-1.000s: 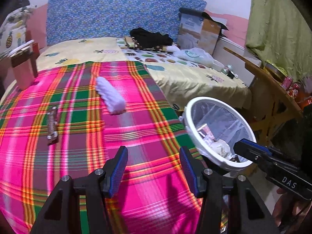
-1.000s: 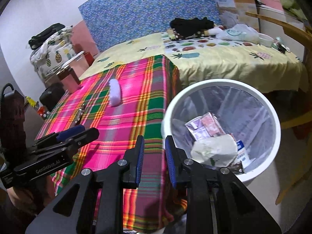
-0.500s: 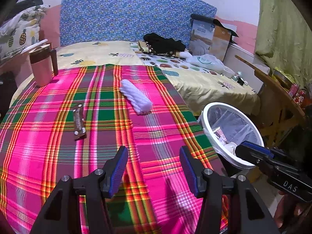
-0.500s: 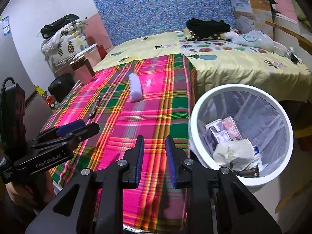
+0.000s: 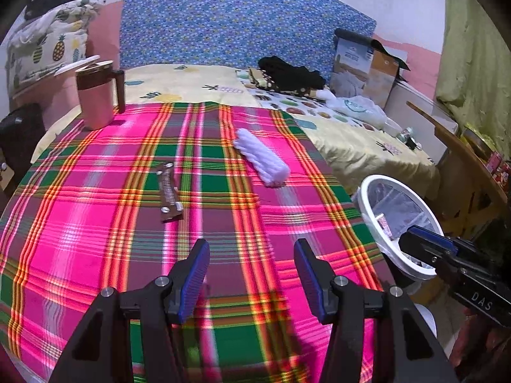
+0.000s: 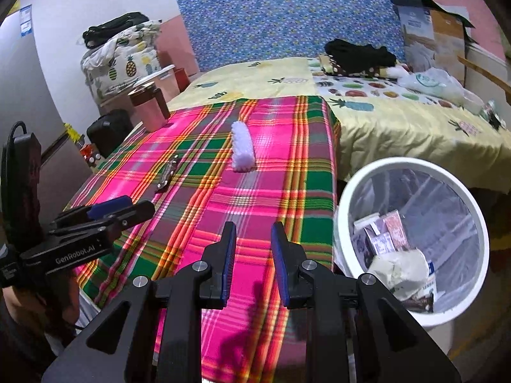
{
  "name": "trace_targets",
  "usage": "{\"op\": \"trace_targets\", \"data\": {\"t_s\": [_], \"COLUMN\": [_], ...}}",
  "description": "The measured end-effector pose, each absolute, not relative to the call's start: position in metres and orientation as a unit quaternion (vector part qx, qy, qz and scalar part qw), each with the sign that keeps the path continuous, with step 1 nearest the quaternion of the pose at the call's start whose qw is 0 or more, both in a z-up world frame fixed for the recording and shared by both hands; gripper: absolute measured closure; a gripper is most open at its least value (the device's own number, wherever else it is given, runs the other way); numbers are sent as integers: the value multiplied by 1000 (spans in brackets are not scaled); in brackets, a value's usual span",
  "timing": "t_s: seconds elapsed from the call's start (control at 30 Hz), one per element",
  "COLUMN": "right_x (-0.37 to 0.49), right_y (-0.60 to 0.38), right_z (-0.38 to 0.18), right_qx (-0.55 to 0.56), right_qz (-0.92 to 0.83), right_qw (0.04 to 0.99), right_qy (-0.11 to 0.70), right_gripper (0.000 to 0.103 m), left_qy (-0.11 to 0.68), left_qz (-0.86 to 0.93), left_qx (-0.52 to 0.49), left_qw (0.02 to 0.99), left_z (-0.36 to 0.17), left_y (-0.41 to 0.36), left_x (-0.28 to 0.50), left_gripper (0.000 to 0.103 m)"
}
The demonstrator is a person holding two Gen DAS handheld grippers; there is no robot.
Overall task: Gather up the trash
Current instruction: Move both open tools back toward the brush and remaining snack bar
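A brown snack wrapper [image 5: 168, 193] lies flat on the pink plaid cloth [image 5: 95, 223], with a white ribbed roll [image 5: 262, 157] to its right. Both show in the right wrist view, the wrapper [image 6: 166, 175] and the roll [image 6: 242, 150]. A white bin [image 6: 412, 239] with a clear liner holds several wrappers and crumpled paper beside the table's right edge; it also shows in the left wrist view [image 5: 396, 223]. My left gripper [image 5: 251, 274] is open and empty over the cloth's near part. My right gripper [image 6: 252, 255] is open by a narrow gap and empty, left of the bin.
A pink mug with a brown lid [image 5: 97, 97] stands at the cloth's far left. Behind is a bed [image 5: 351, 134] with black clothes, a plastic bag and a cardboard box [image 5: 367, 63]. A wooden chair [image 5: 463, 166] stands right of the bin.
Both grippers have pulled back and left from the bin, so the wrapper and roll sit more central. The jaws have not changed.
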State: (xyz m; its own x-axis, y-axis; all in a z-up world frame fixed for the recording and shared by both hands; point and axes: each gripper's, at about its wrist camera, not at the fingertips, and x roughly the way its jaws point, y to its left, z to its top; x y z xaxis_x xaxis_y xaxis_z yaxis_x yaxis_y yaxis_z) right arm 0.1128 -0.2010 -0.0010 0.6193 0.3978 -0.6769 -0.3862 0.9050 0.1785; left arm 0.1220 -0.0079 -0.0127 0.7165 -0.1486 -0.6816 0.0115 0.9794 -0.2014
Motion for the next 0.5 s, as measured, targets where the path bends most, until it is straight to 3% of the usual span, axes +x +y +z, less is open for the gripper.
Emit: {"op": "trace_targets", "data": {"t_s": [0.07,0.13,0.2,0.5], "right_x": [114,116,118,127], "right_y": [-198,-193,-188,-170], "right_z": [-1,-2,-3,-2], "right_qx": [2,-4,-10,-33], "right_qz": [222,227,232,248], "right_qw": [900,899,897,897], "right_qy": [375,375,375,364], "right_gripper": [79,65,59,59], "left_qy": [376,379,379,375], "left_qz": [-38,-33,-24,31], "left_qx": [-99,-104,-104,-106], "left_qw": [921,919,919,920], "left_z": [-14,-16,-16,-17], "left_y": [2,11,17,52], "left_x": [123,125,125,135], "left_gripper": [48,48,48,48]}}
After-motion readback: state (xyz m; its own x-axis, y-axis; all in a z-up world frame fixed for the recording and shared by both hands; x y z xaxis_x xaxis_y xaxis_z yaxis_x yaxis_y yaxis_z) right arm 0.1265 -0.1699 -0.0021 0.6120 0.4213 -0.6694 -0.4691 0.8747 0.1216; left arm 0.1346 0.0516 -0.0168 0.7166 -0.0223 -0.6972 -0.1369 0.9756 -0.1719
